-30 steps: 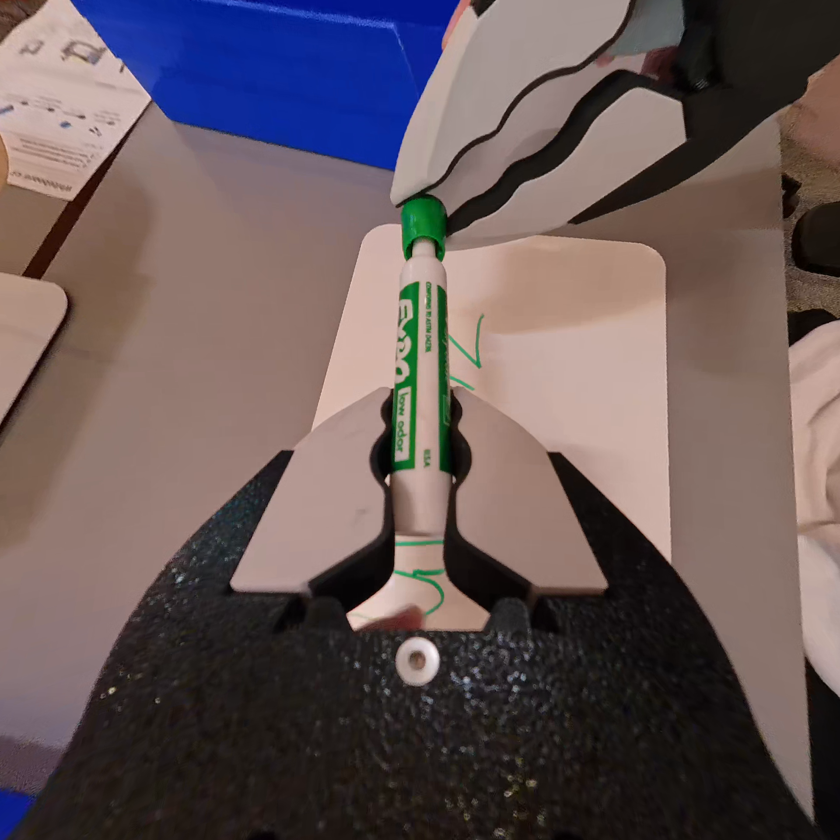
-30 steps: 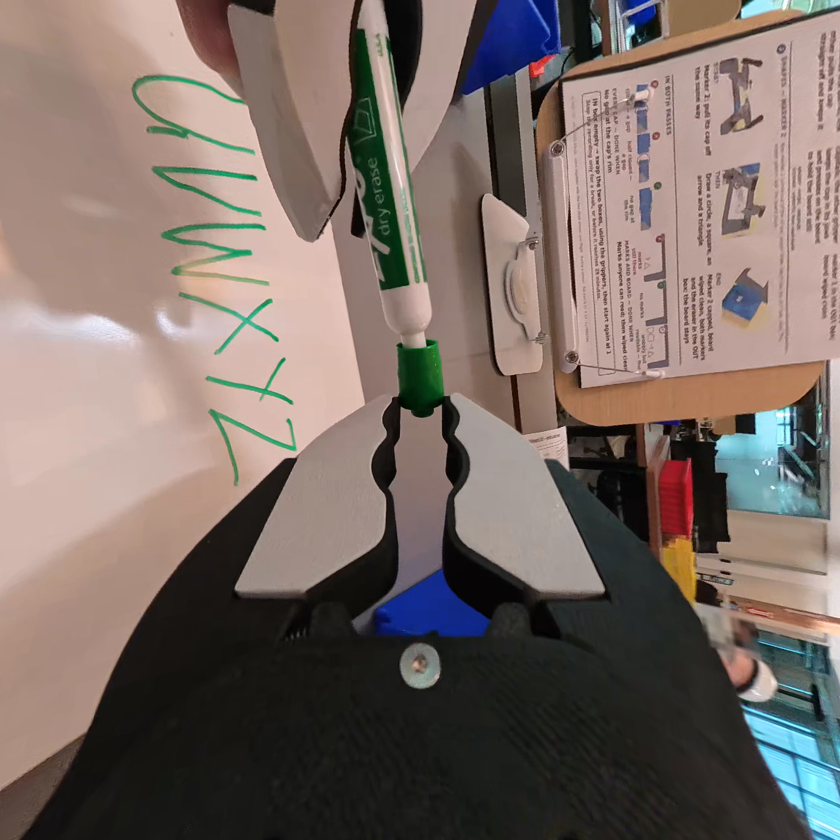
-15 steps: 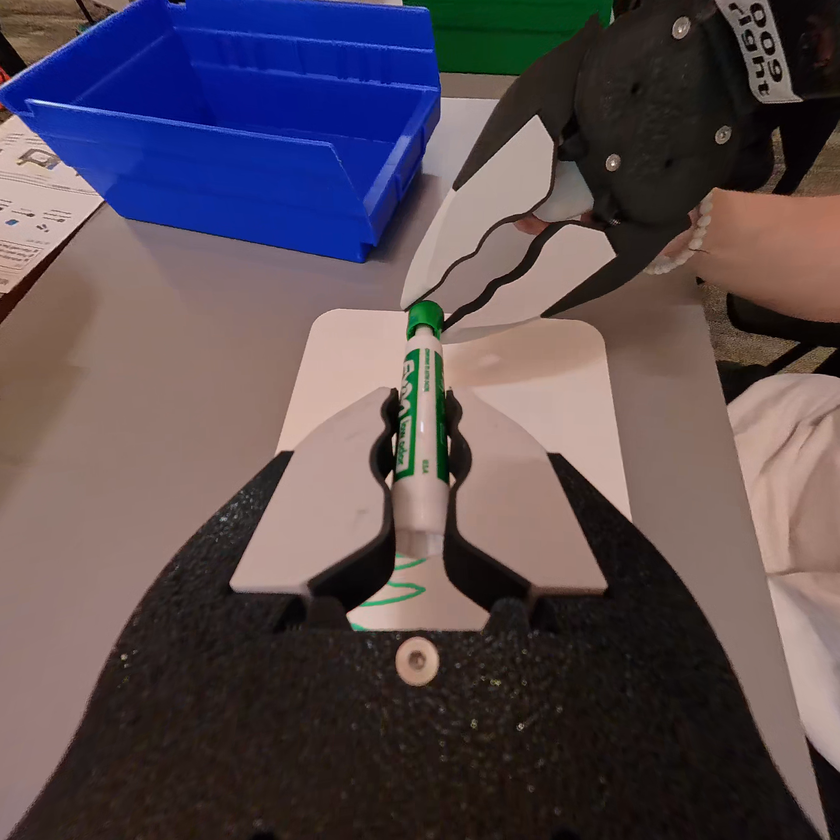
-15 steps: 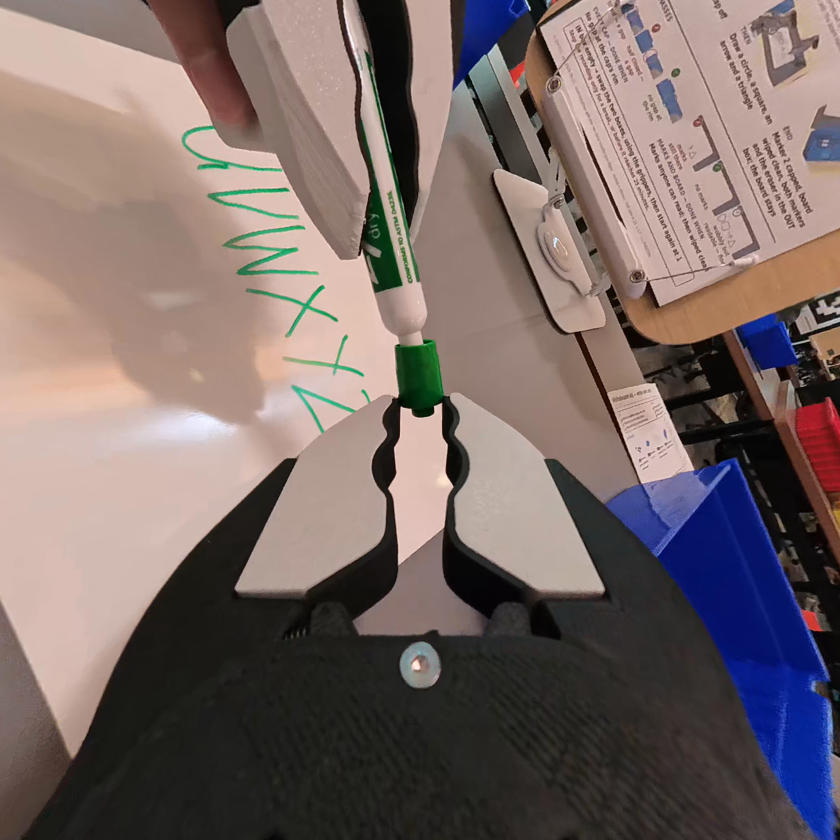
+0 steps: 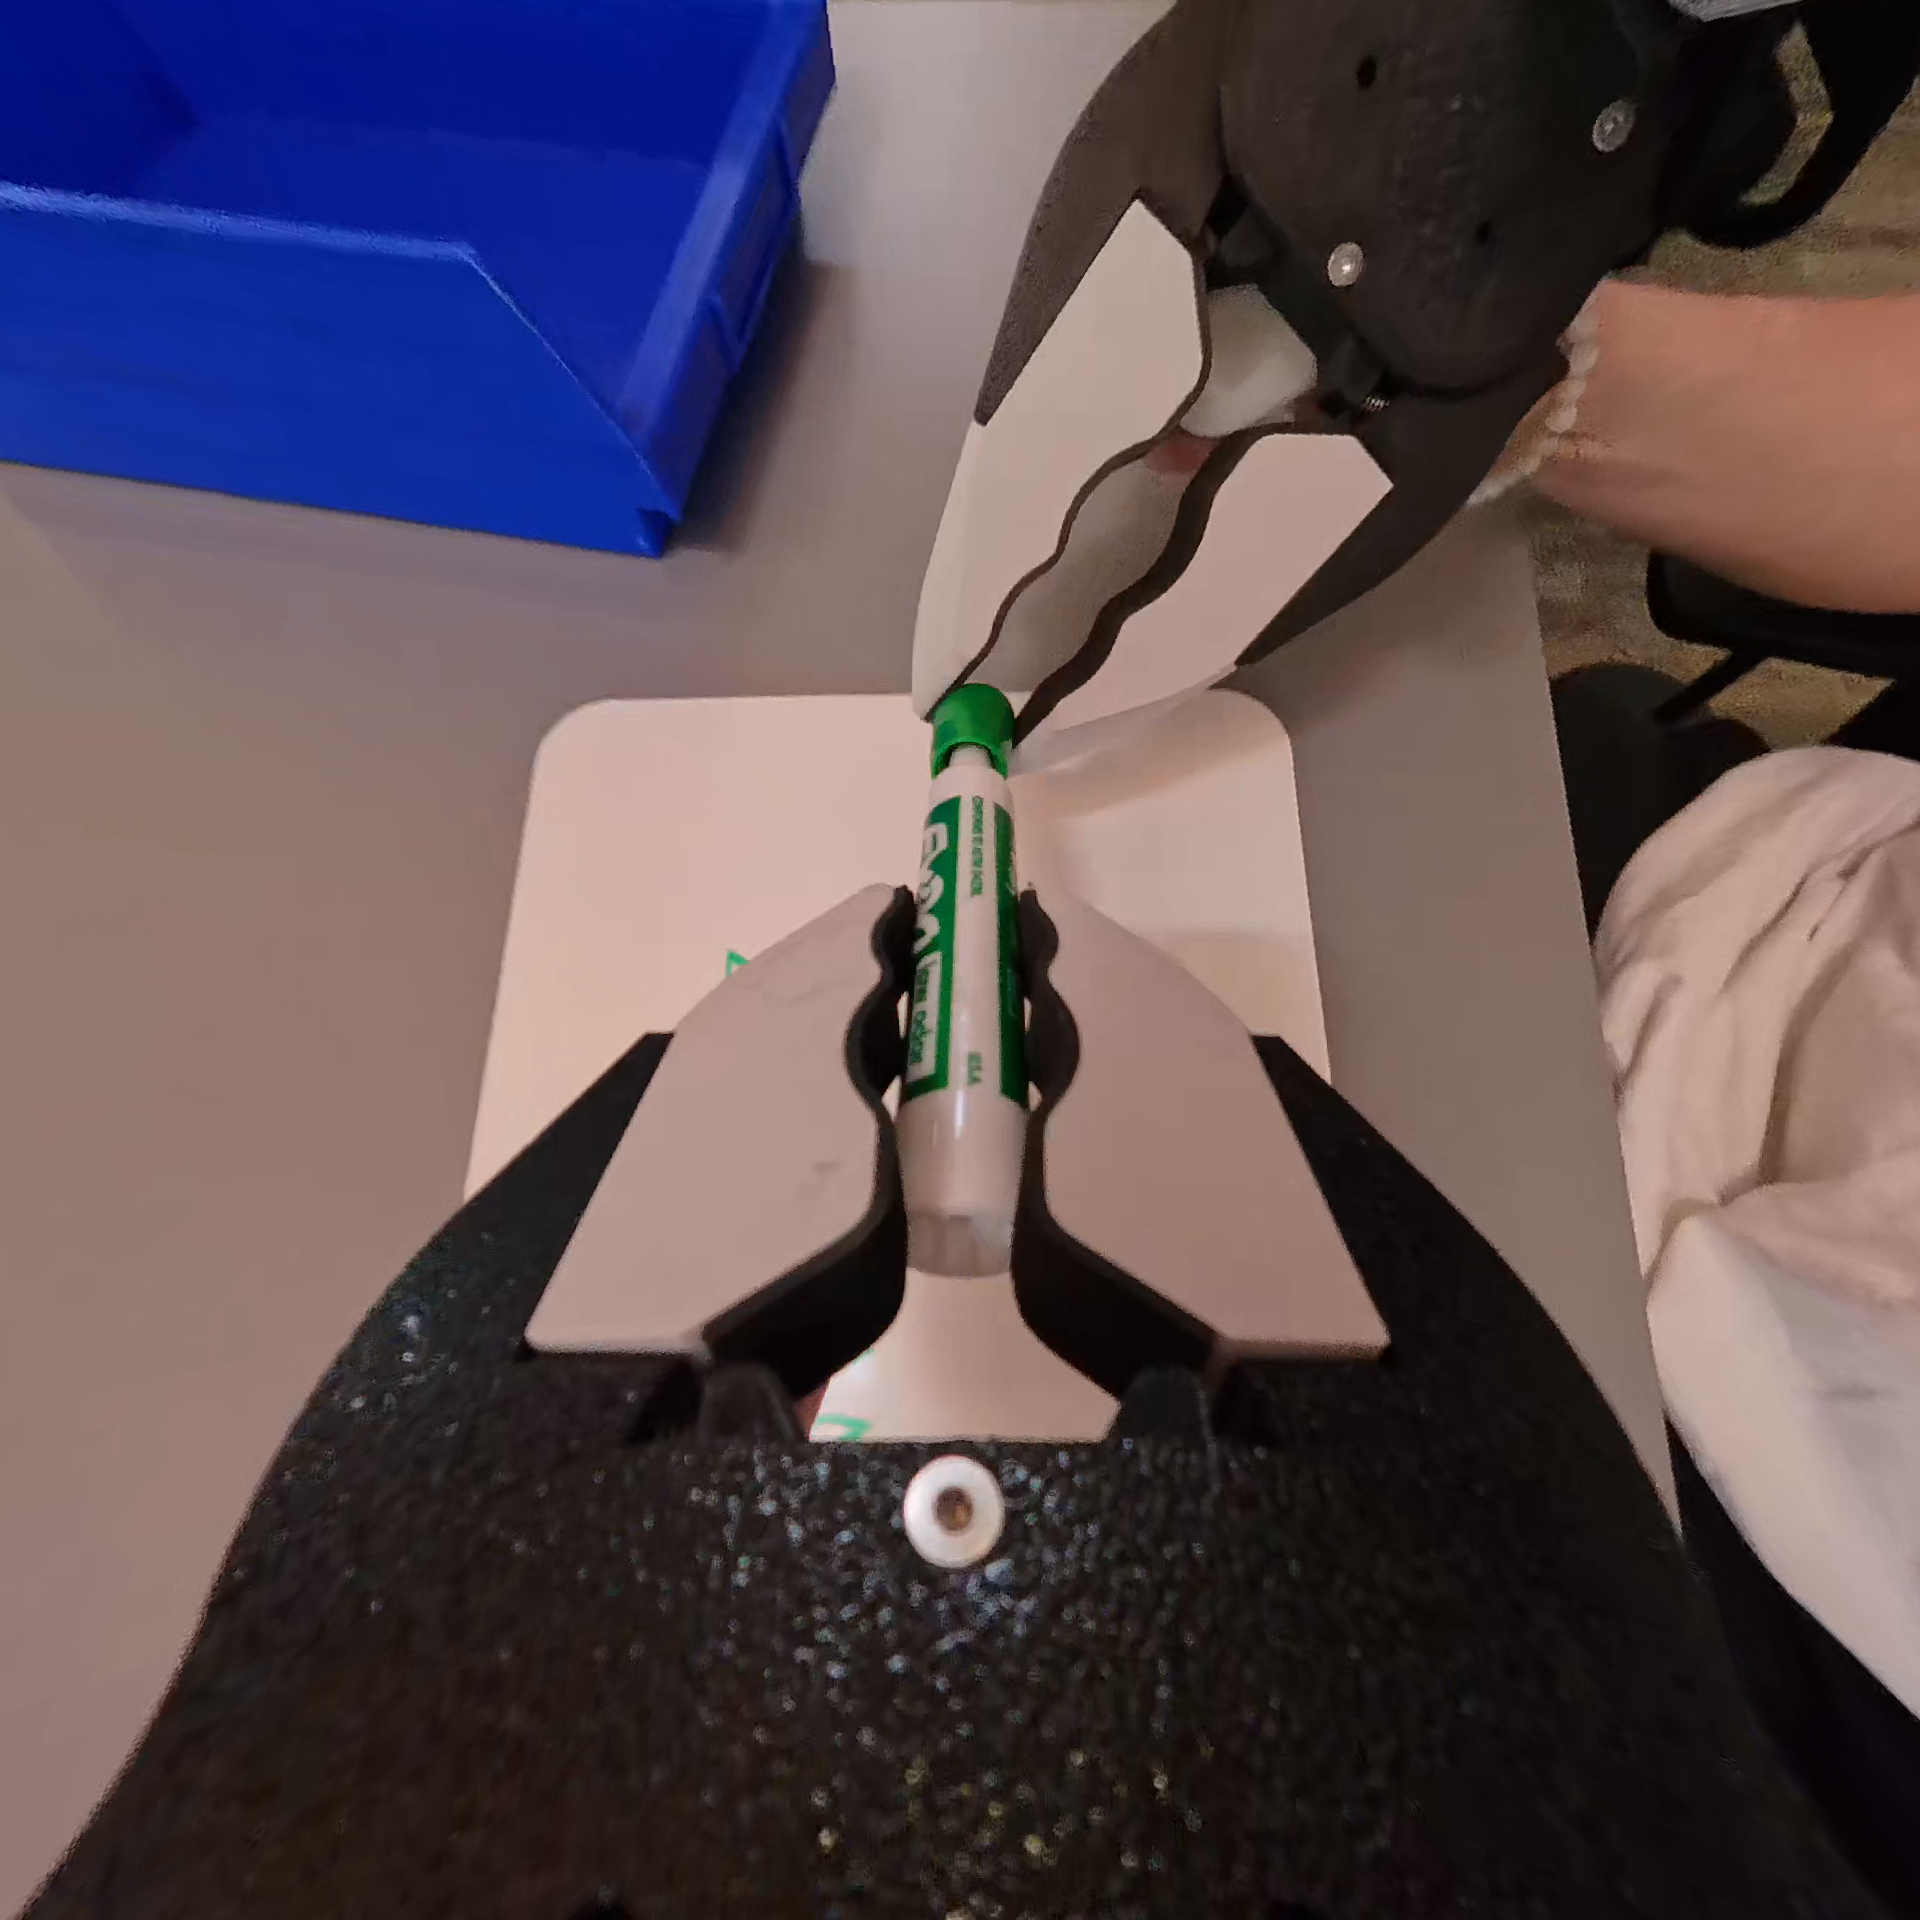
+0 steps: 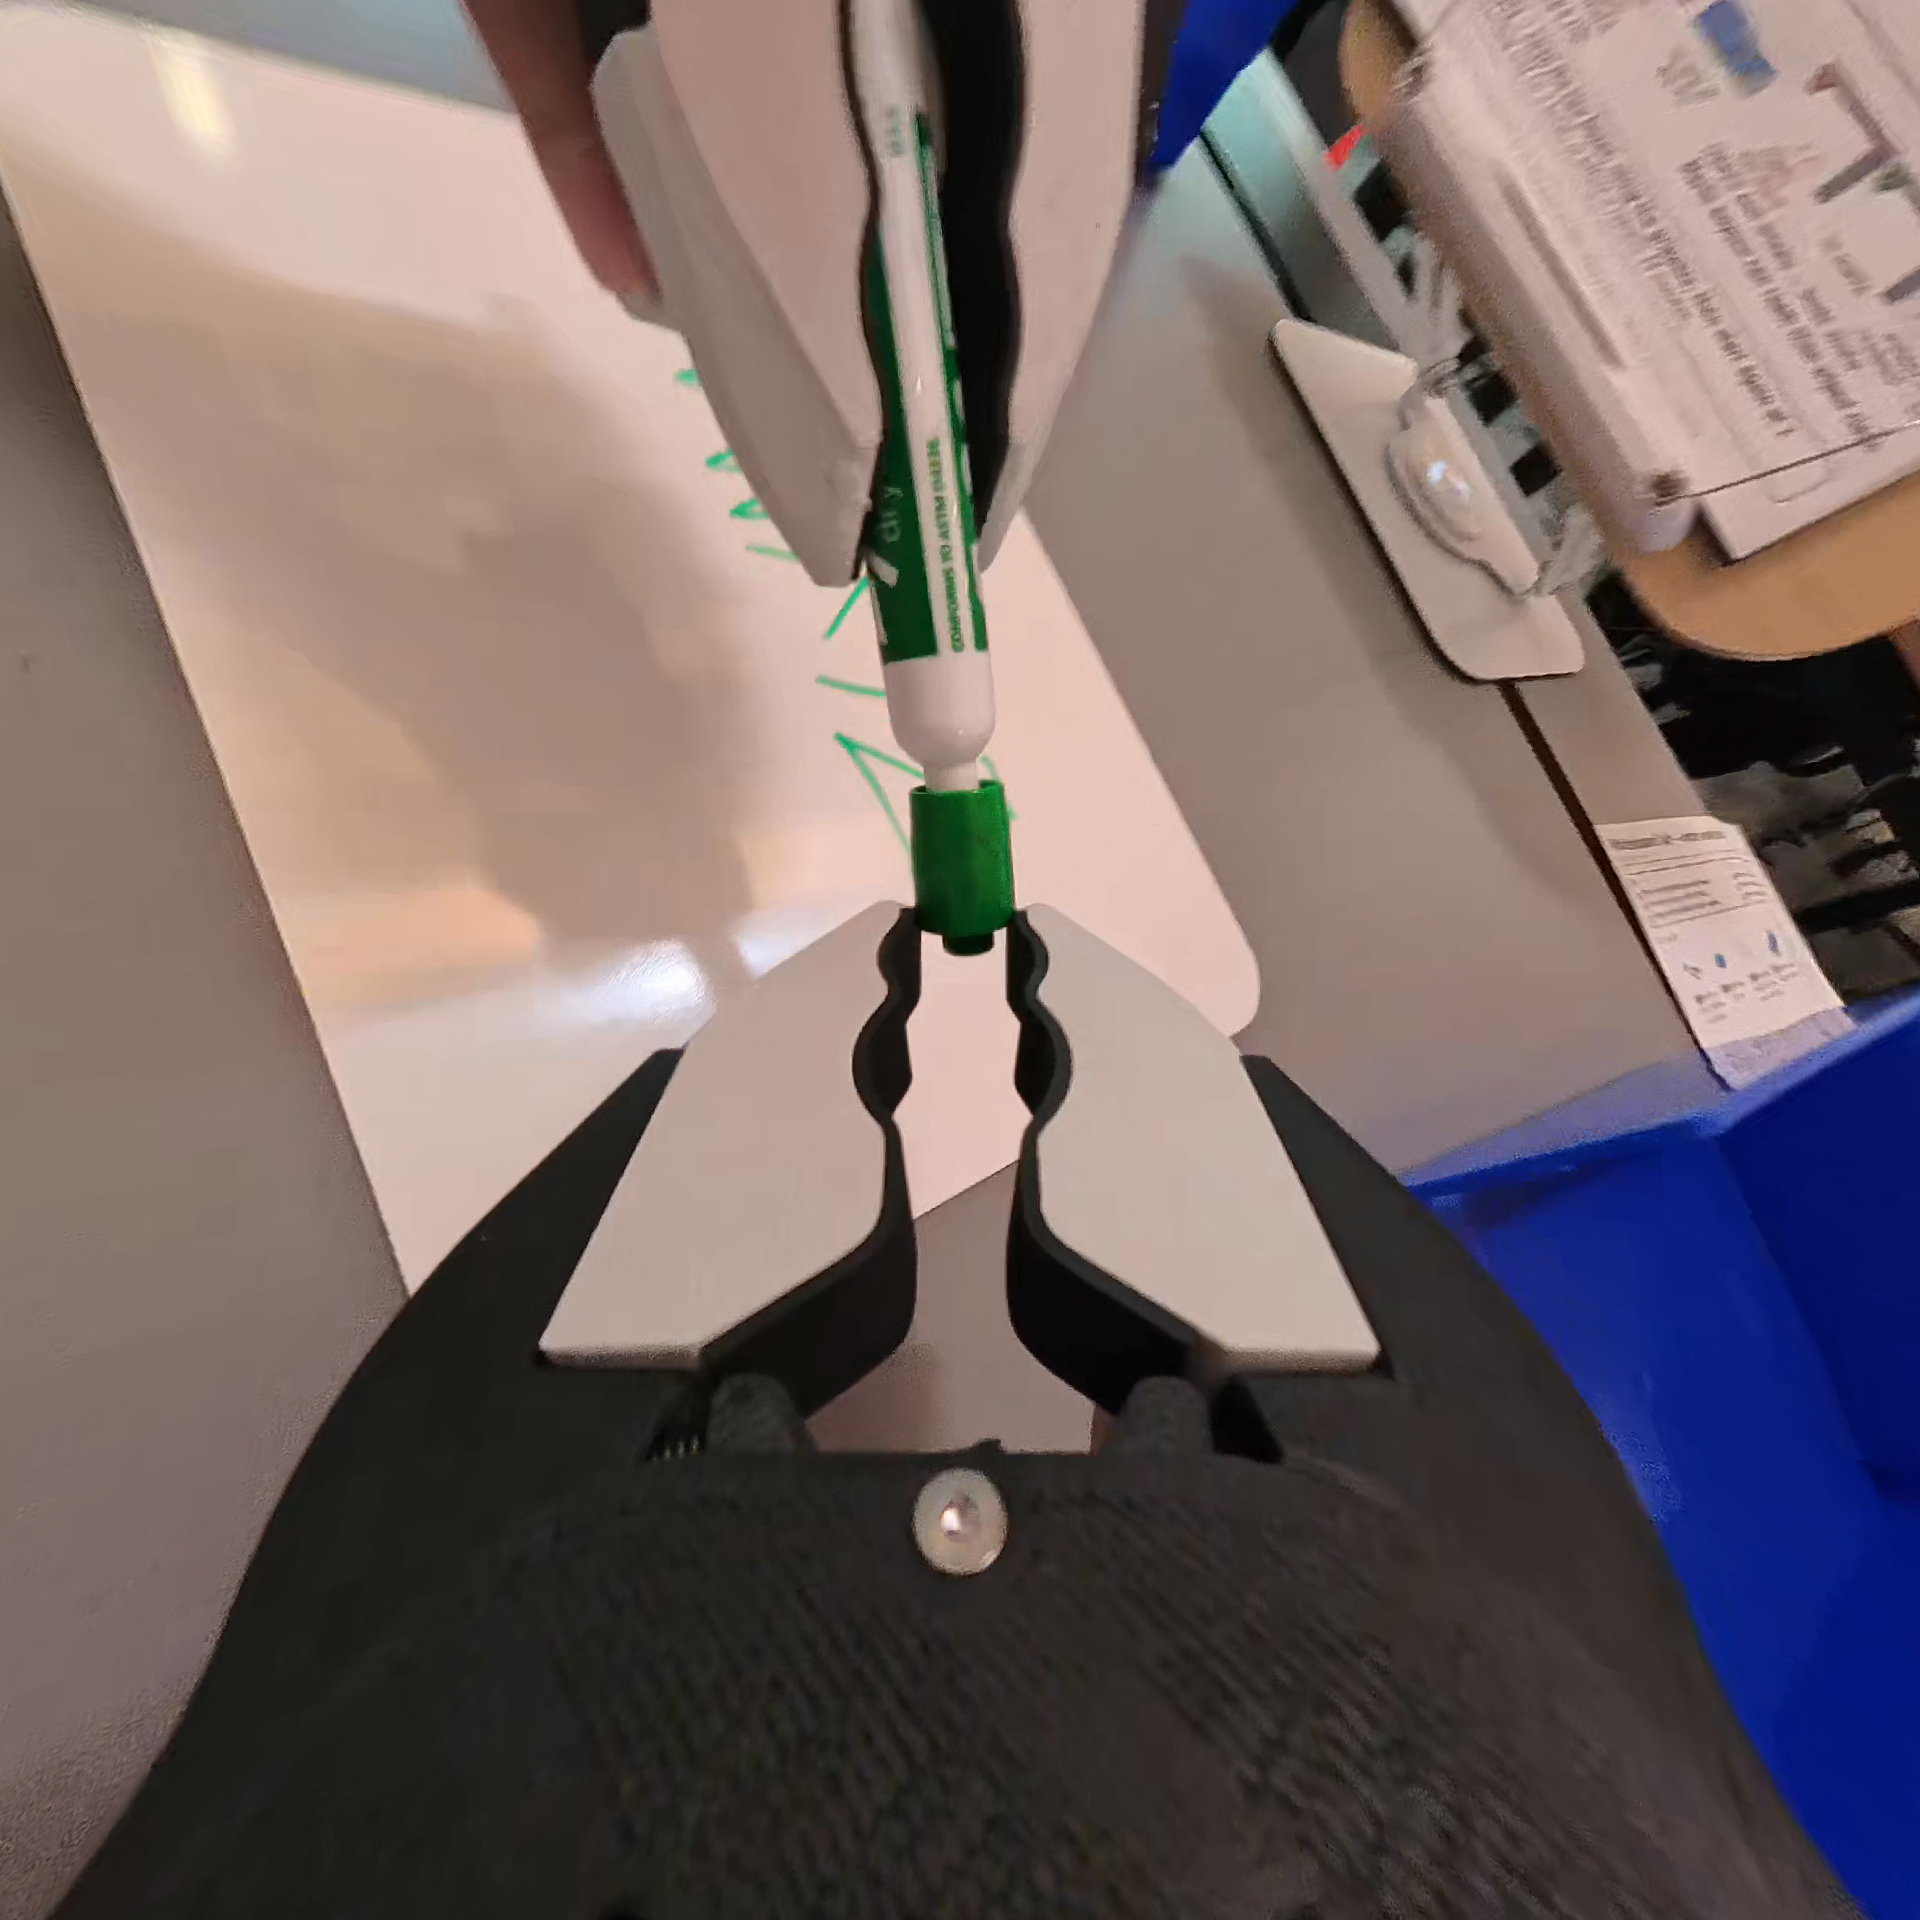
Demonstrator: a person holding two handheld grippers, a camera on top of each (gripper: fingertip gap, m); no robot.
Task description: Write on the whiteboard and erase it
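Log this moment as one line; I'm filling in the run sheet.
left gripper: shut on marker | right gripper: shut on green cap | cap on marker tip | whiteboard: green writing present

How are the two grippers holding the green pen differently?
The left gripper squeezes the pen's white body deep between its fingers, while the right gripper pinches only the green cap with its very tips. The left gripper hides much of the body; the right gripper leaves most of the cap showing. Both are shut on the same pen, above the whiteboard.
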